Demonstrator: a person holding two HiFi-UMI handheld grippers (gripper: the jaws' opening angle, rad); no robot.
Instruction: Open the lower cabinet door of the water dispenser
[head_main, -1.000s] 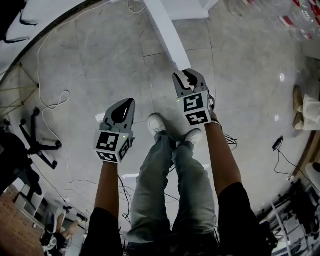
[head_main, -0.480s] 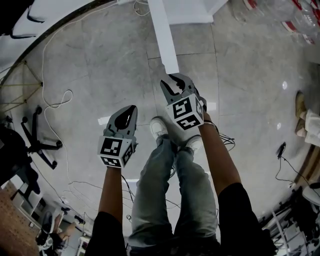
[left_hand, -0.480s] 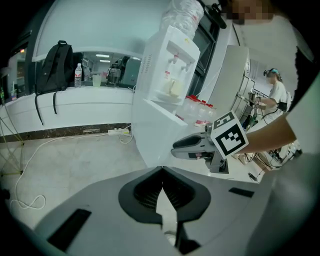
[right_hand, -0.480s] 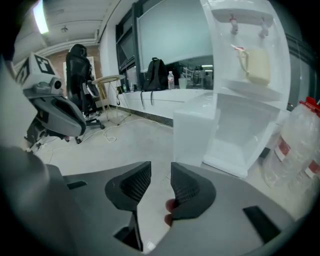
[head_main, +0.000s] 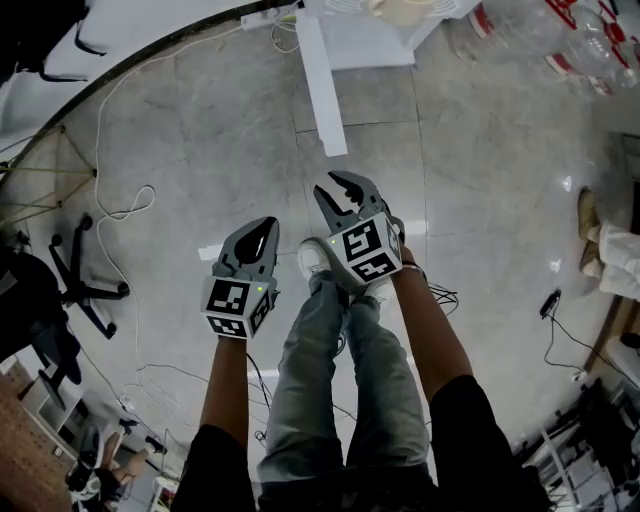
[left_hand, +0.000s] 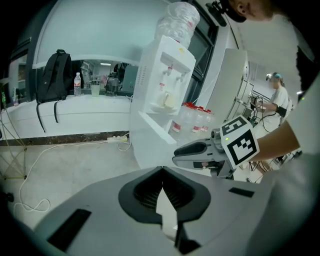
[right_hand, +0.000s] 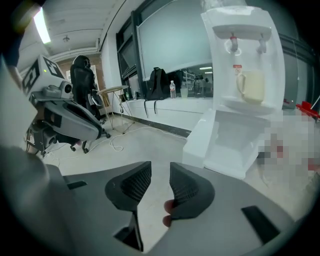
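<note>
Close to your body, your two legs (head_main: 340, 370) and white shoes (head_main: 316, 250) stand on the gray floor (head_main: 200, 130). Just past them you hold both tools out in front. Your left gripper (left_hand: 161, 171) has its jaws pressed together with nothing in them. Your right gripper (right_hand: 160, 167) has its jaws apart, and they are opening wider. Nothing sits between them; only floor shows through the gap. Both tools are up in the air and touch nothing.

Farther out, the lower cabinet door (right_hand: 199, 136) of the water dispenser (right_hand: 242, 55) already stands swung open, so the job looks done. The door's thin edge points toward you, near the right gripper but apart from it.

Watch out now. If you step or swing the right gripper forward, I think you could bump that edge and knock the door shut again. You could also shake the cup (right_hand: 252, 85) under the taps. A white cord (head_main: 115, 205) lies looped on the floor to your left. A foot caught in it could trip you.
</note>
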